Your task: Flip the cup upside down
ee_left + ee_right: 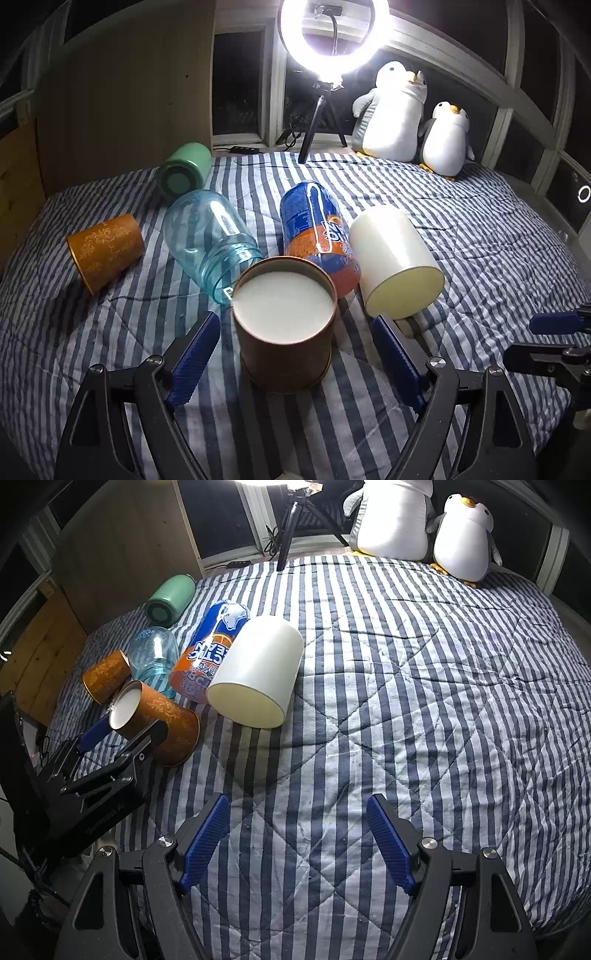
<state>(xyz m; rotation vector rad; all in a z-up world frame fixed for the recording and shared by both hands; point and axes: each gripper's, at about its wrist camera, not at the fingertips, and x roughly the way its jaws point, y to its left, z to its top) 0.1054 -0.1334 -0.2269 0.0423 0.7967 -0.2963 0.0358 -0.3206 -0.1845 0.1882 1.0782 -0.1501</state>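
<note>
- Brown cup sits between the left gripper fingers, spread wide, neither touching it.
- Right gripper fingers wide apart over the striped bed, holding nothing.

a home bedroom: a striped quilt covers the bed, plush penguins sit by the window.

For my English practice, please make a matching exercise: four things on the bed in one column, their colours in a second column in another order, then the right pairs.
Things:
1. jar
2. big cup
3. bottle
4. cup between the left gripper fingers

Colours:
A. green
B. orange-brown
C. clear blue
D. cream white

Pairs: 1-C, 2-D, 3-A, 4-B
</note>
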